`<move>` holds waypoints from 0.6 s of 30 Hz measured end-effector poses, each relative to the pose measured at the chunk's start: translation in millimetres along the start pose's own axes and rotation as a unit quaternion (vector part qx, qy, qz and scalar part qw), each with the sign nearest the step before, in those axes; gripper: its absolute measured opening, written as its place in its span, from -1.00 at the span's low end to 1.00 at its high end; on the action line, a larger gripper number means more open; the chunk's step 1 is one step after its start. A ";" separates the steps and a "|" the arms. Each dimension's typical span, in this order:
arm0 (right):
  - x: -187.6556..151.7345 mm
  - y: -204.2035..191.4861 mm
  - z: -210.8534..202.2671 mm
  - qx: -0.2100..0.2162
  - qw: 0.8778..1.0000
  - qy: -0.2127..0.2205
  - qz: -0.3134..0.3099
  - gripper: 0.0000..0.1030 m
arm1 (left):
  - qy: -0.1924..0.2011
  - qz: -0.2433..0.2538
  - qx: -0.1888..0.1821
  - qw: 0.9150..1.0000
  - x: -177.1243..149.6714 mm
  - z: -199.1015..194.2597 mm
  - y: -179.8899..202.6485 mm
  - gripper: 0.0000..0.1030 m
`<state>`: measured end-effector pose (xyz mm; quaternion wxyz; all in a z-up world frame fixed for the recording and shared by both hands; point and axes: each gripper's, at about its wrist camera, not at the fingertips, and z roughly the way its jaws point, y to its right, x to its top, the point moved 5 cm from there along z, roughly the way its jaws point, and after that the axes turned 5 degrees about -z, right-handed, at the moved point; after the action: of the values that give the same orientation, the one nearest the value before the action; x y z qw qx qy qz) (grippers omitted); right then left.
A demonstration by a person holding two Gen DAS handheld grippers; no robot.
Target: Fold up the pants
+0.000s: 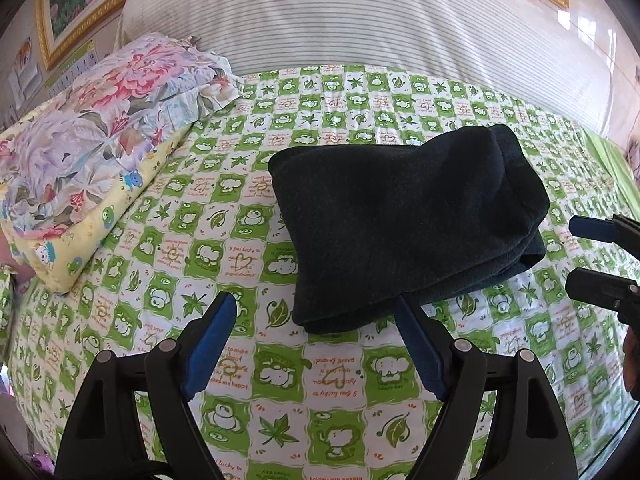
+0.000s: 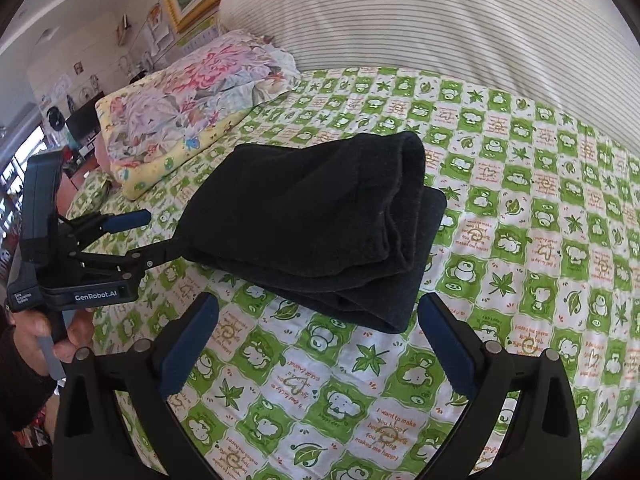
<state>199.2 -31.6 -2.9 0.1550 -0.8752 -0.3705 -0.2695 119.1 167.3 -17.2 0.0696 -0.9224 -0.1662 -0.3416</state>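
A: so where's it at? the dark, thick, soft fleece pants (image 1: 404,216) sit folded in a chunky bundle mid-bed on the green-and-white checked cartoon bedsheet (image 1: 340,384); long axis runs diagonally away from both tongs.

B: left tongs (image 1: 316,312) spread apart, nothing in them, just beside the near corner; right tongs (image 2: 316,316) wide apart too, empty, near the layered edge.

A: obstacles? the flowery folded quilt (image 1: 92,128) lies well apart; looks about done imo.

Both wrist cameras are looking steeply down along their own fingers at the bed (image 1: 320,380), close above it. Both are sharing the folded pants (image 1: 400,216), the left camera viewing from their left side, the right one from their right.
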 end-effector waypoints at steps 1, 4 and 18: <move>0.0 -2.6 1.0 -0.001 1.000 -0.003 -0.006 0.94 | 0.000 0.000 0.001 1.000 -0.5 -0.2 -0.7 0.59; -1.2 -5.2 2.8 -0.004 1.000 -0.007 -0.014 0.94 | -0.001 0.002 0.004 1.000 -1.5 -0.6 -2.1 0.59; -2.9 -9.3 8.4 -0.014 0.999 -0.024 -0.028 0.96 | 0.000 0.017 0.021 1.000 -5.7 -6.3 -2.9 0.61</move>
<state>193.7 -23.0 -10.7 0.1263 -0.8729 -0.3945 -0.2578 110.2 167.0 -16.1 0.0944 -0.9235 -0.1575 -0.3368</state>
